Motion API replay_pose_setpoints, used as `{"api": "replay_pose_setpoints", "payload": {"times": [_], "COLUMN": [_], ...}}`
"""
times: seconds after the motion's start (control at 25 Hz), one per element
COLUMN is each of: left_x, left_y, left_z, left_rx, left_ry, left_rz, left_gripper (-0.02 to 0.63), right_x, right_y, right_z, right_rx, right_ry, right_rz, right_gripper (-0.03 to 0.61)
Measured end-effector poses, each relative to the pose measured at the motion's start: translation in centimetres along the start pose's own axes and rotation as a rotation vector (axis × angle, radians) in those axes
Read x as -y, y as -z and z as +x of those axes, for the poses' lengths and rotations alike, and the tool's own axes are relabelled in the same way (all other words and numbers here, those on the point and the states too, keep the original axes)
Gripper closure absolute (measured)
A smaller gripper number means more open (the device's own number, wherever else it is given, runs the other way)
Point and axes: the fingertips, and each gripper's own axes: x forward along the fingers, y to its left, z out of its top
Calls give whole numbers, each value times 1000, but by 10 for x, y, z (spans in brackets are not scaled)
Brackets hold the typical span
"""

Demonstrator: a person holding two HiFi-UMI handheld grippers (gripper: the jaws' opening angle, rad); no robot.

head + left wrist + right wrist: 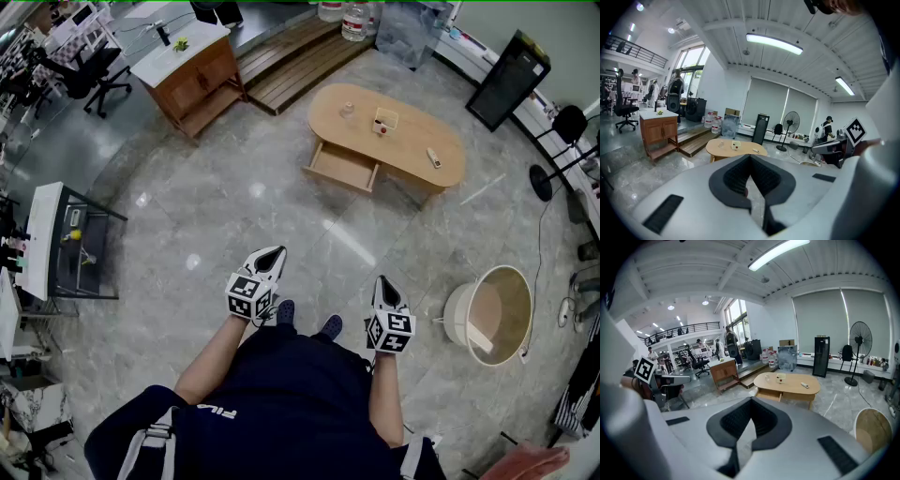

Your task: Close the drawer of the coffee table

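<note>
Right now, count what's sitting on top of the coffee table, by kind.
Clear glass: 1
Square tray, with a small red thing in it that is too small to identify: 1
Remote: 1
Total on the coffee table: 3

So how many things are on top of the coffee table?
3: a clear cup near the left end, a square tray mid-table, a remote toward the right; smaller ones may be hidden.
</note>
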Motion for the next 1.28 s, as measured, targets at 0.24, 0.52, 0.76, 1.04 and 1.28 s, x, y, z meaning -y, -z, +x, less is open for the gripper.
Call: {"api": "replay_pose_setpoints", "payload": {"times": [0.24,0.52,0.76,1.04,1.28], "left_x": [-12,-13,-23,-29,-32], "left_y": [6,3,7,3,7], "left_z": [-1,6,2,-5,-21], "left_rx": [-30,-28,-26,-20,-24], "left_ry": [-18,-25,-27,-27,-49], "left_rz": [10,7,4,3,3], "left_gripper": [588,588,588,588,588], "right_x": [-3,-2,-9,-12,-13], "right_y": [5,-6,-3,1,5], "right_z": [5,6,14,18,17], "right_rx": [-19,23,17,6,21], "right_ry": [11,-11,-15,-27,-18], "right_rz": [14,22,52,90,110], "right_gripper": [552,552,552,552,552]}}
